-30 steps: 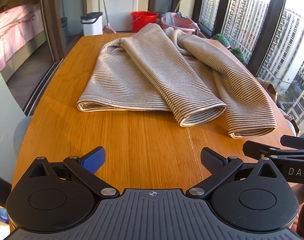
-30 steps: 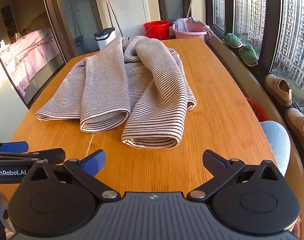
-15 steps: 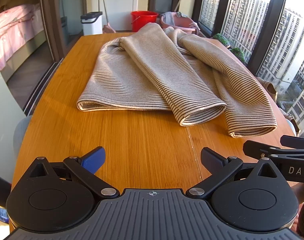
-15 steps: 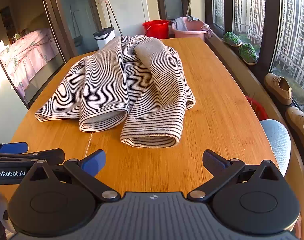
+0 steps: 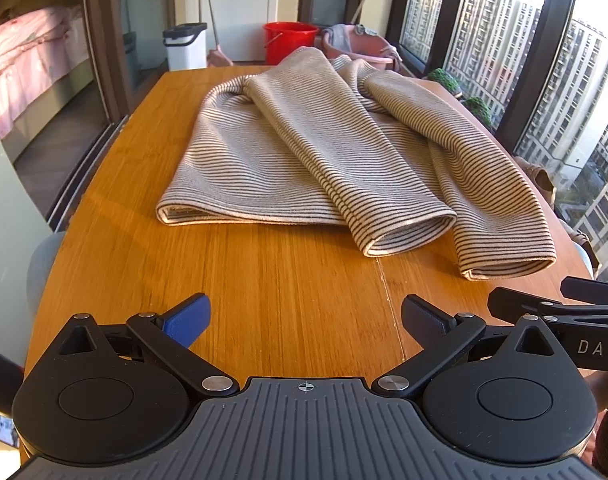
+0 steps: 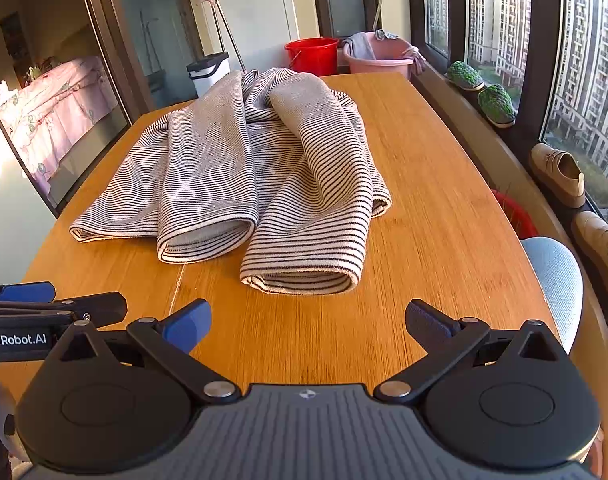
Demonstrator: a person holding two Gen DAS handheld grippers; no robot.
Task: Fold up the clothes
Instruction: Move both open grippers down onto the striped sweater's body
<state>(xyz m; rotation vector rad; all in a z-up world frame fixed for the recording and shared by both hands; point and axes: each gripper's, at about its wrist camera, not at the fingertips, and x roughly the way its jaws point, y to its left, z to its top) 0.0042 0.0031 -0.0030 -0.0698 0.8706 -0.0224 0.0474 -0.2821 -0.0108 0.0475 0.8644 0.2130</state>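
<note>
Almost nothing is changing across the last second: the beige knitted garment with thin dark stripes [image 5: 323, 160] is lying in the same loose heap on the oval honey-coloured wooden table [image 5: 264, 300], only drawing very slightly nearer in the right wrist view. By that reading, the folding is not really starting yet; both tools are still hovering over the near edge, well apart from the cloth.

The left hand-held gripper [image 5: 305, 316] is holding its fingers wide apart with nothing between them, and the right hand-held gripper [image 6: 307, 320] is doing the same, one blue pad [image 6: 188, 326] and one dark ribbed pad [image 6: 427, 322] facing each other across bare wood.

The garment is sitting in the middle of the table, its body spread flat to the left while two long tube-like parts are draping over it toward the camera. Their rounded ends are gaping open, showing doubled layers and a paler inner face. The knit is looking soft, thick and floppy, so it is probably going to sag and slide when lifted by one edge. The table is looking smooth and hard, with fine grain and a thin seam [image 5: 387, 300] running lengthwise.
</note>
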